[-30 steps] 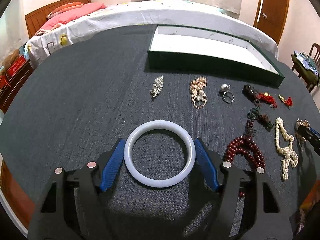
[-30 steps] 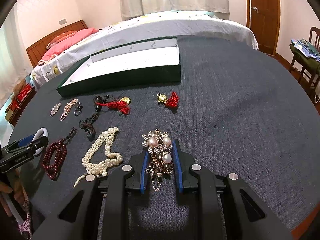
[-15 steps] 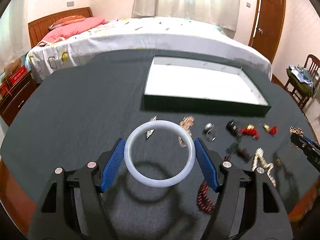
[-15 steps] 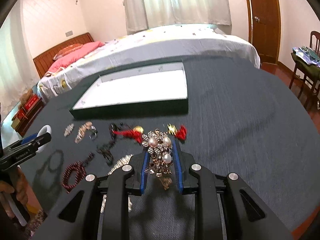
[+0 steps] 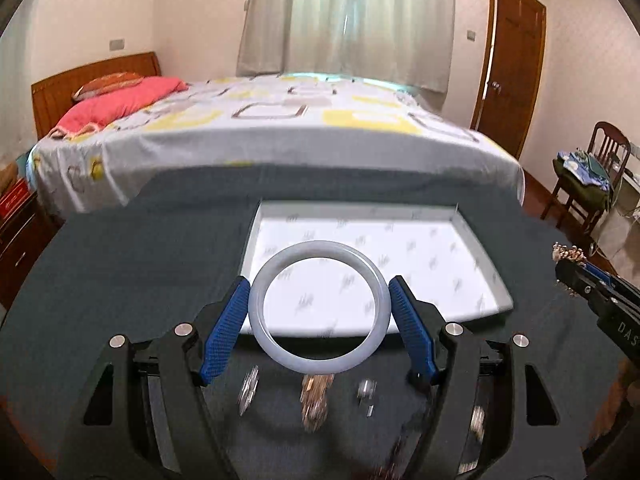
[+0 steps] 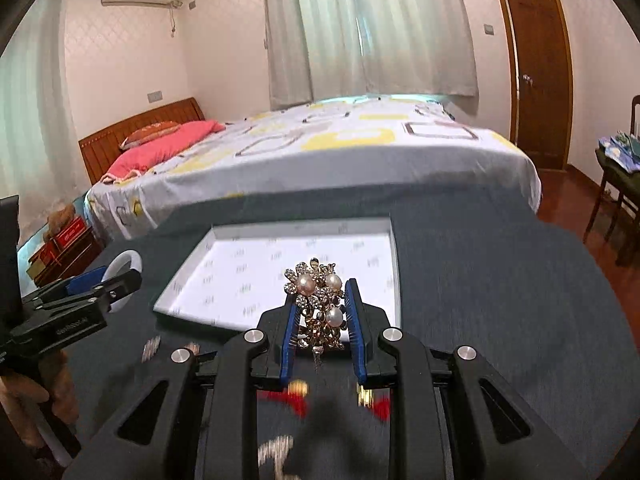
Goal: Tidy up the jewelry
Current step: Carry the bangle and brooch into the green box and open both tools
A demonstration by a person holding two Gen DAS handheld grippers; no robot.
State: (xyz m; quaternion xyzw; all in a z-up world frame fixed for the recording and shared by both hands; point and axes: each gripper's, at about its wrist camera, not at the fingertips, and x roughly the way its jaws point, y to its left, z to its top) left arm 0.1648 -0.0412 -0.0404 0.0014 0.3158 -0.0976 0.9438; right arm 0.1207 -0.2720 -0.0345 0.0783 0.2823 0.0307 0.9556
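Note:
A pale white bangle [image 5: 320, 307] sits clamped between the blue pads of my left gripper [image 5: 319, 300], held in the air in front of the tray's near wall. The white-lined green tray [image 5: 460, 240] lies open just behind it on the dark table. My right gripper [image 6: 320, 304] is shut on a gold brooch with three pearls [image 6: 318, 300], lifted before the same tray [image 6: 280, 256]. In the right wrist view the left gripper [image 6: 120, 276] with its bangle [image 6: 130, 260] shows at far left. The right gripper's tip [image 5: 576, 268] shows at the right edge of the left wrist view.
Blurred jewelry lies on the dark tablecloth below the grippers: small sparkly pieces [image 5: 316, 400], red tassel charms [image 6: 292, 396], a pearl strand [image 6: 276, 452]. A bed [image 5: 280, 128] stands beyond the table, a chair [image 5: 592, 176] at right. A hand [image 6: 56, 384] holds the left tool.
Both grippers have risen off the table and moved toward the tray, carrying the bangle and the brooch. The loose jewelry has slid down and out of the middle of both views.

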